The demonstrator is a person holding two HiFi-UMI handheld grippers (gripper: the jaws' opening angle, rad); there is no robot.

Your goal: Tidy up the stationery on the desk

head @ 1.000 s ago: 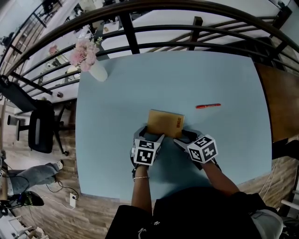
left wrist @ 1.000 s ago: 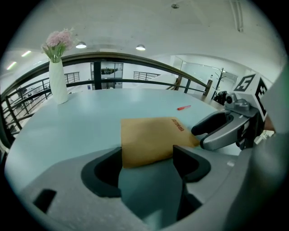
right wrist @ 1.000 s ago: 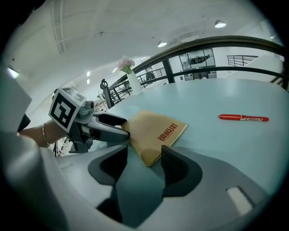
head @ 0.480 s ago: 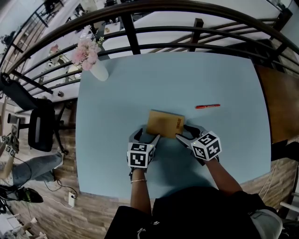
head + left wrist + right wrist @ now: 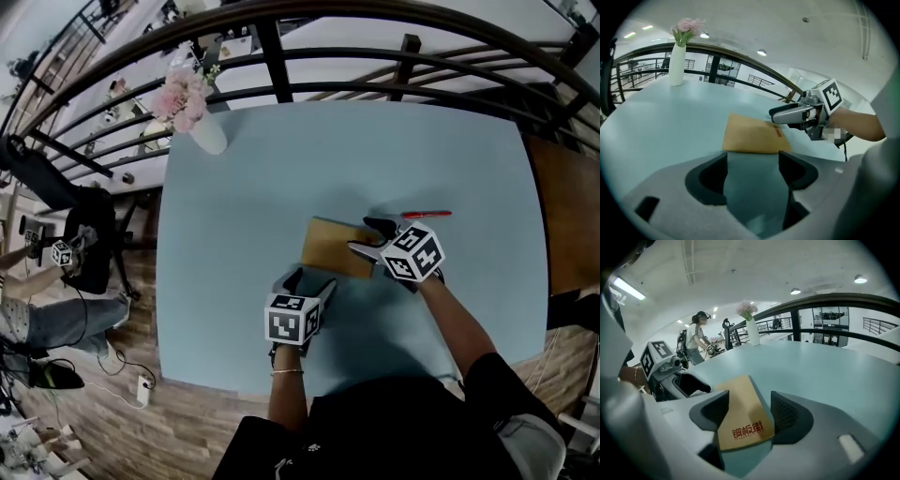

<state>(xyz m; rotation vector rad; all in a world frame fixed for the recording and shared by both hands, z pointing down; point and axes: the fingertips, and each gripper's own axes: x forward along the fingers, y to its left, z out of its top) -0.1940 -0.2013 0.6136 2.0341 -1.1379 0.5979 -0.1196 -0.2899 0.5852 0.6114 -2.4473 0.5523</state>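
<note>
Left gripper (image 5: 752,161): jaws spread, nothing in them. The notebook (image 5: 752,136) lies flat just ahead of its fingertips. Right gripper (image 5: 747,405): jaws spread, straddling the notebook's printed end, not clamped. Risk: closing on a flat cover could shove it along the smooth desk (image 5: 281,159) or buckle it. Red pen (image 5: 427,215) sits just beyond the right fingers. Far: vase (image 5: 204,133), railing (image 5: 375,66), open office.

Black curved railing (image 5: 277,66) behind; wood floor (image 5: 192,422) below; office chair (image 5: 94,234) at left.
</note>
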